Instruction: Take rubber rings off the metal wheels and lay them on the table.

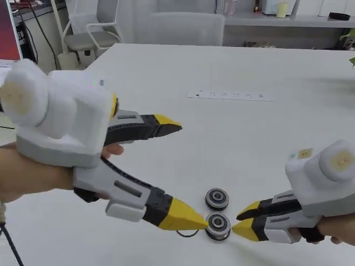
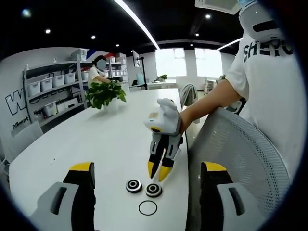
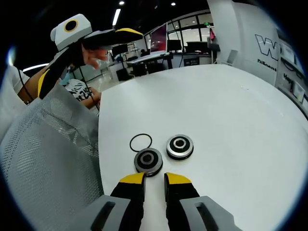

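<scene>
1. At the left of the work area, the white-bodied, yellow-tipped left tongs [image 1: 191, 174] are held spread wide, with nothing between them. The lower tip is set just beside the nearer wheel, probably so that the wheel can be steadied from that side.
2. A thin black rubber ring [image 1: 187, 233] is seen lying flat on the white bench [image 1: 249, 138], partly hidden behind that lower tip. In the left gripper view it lies a little apart from both wheels, toward the bench edge. It is judged to be one ring already taken off and laid clear of the work.
3. Two small round metal wheels with dark hubs are laid flat, just beside one another: the nearer wheel [image 1: 217, 226] and the farther wheel [image 1: 217, 198]. Whether either one carries a ring cannot be told.
4. At the right, the matching right tongs [image 1: 237, 220] are drawn nearly together, with a narrow gap left and nothing pinched. Their tips are aimed at the nearer wheel's rim and stop just short of it. This is judged a fine-pointed approach suited to catching a thin ring.
5. No container is seen near the wheels. In the left gripper view, white storage bins [image 2: 36, 89] are ranged on a shelving rack [image 2: 26, 98], their contents not made out.
</scene>
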